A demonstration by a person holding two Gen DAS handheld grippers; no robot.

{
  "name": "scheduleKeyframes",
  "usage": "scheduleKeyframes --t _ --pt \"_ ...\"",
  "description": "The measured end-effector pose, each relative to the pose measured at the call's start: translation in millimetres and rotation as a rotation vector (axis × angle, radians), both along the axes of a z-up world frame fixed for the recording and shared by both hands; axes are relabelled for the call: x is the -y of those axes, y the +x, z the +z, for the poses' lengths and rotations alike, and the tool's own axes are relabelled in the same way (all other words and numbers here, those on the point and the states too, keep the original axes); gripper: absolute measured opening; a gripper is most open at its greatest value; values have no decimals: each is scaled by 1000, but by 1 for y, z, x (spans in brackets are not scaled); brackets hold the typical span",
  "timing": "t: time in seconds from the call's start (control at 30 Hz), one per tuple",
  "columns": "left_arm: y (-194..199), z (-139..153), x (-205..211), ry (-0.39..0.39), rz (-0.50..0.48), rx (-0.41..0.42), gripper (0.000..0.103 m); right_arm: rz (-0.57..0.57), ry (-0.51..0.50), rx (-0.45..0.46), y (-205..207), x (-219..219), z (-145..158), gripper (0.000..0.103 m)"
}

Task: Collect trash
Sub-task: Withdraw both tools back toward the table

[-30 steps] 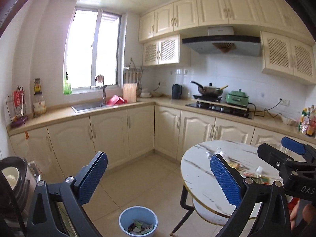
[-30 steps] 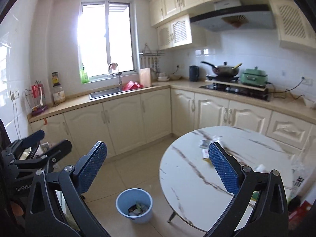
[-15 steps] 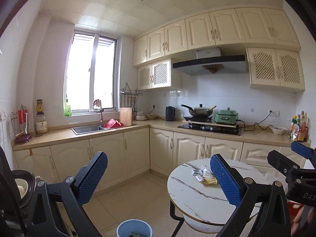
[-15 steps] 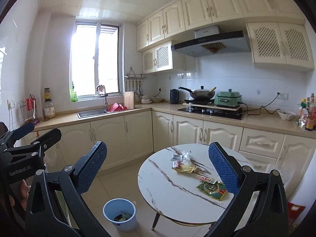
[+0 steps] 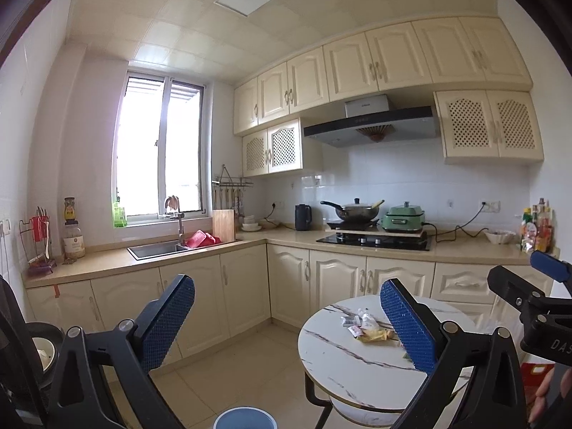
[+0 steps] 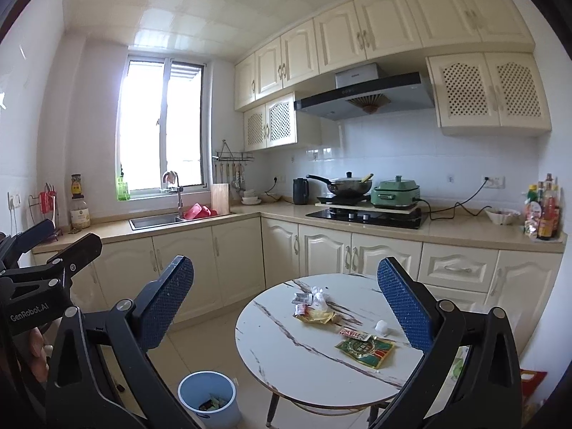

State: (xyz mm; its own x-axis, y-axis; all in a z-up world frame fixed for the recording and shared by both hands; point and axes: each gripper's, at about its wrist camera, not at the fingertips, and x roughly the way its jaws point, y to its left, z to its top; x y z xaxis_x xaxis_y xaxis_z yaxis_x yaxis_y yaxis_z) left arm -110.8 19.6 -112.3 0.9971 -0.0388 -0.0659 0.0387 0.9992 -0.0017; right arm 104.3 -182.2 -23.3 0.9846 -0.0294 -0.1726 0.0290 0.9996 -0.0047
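1. Left claw (image 5: 287,316): blue-padded fingers spread wide apart, gripping nothing, touching nothing, held in the air well above the floor.
2. Right claw (image 6: 286,298): likewise spread wide, empty, raised clear of the round marble counter (image 6: 279,343).
3. Each claw seen at the edge of the other's view, side by side; part of a hand (image 5: 552,389) visible under the right one.
4. Trash on the counter: a yellow wrapper (image 6: 316,316) with a crumpled clear bag (image 6: 319,296) and a small grey packet (image 6: 302,298) near the far edge; a green-and-red packet (image 6: 365,348), a small red-and-white wrapper (image 6: 354,334) touching it, and a white scrap (image 6: 381,327) nearer the right side.
5. Blue bin (image 6: 209,398) on the floor just left of the counter, a few wrappers already lying inside.
6. Behind: cream cabinets, sink (image 6: 155,220) under the window, wok (image 6: 348,184) and green cooker (image 6: 395,189) on the hob.
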Motion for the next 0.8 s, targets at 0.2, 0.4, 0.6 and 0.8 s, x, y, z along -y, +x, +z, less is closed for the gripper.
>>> scheduleKeyframes --t 0.2,0.4,0.6,0.8 --pt "23 13 -1 5 -6 -11 102 -8 1 -8 3 2 -3 103" --pt "44 22 0 11 -19 -24 102 -20 6 -22 7 8 -7 103" --pt "91 12 5 11 -38 -97 102 -81 34 -80 27 39 -24 103" --pt "161 -11 32 13 -89 -234 102 -190 93 -185 54 95 -64 103"
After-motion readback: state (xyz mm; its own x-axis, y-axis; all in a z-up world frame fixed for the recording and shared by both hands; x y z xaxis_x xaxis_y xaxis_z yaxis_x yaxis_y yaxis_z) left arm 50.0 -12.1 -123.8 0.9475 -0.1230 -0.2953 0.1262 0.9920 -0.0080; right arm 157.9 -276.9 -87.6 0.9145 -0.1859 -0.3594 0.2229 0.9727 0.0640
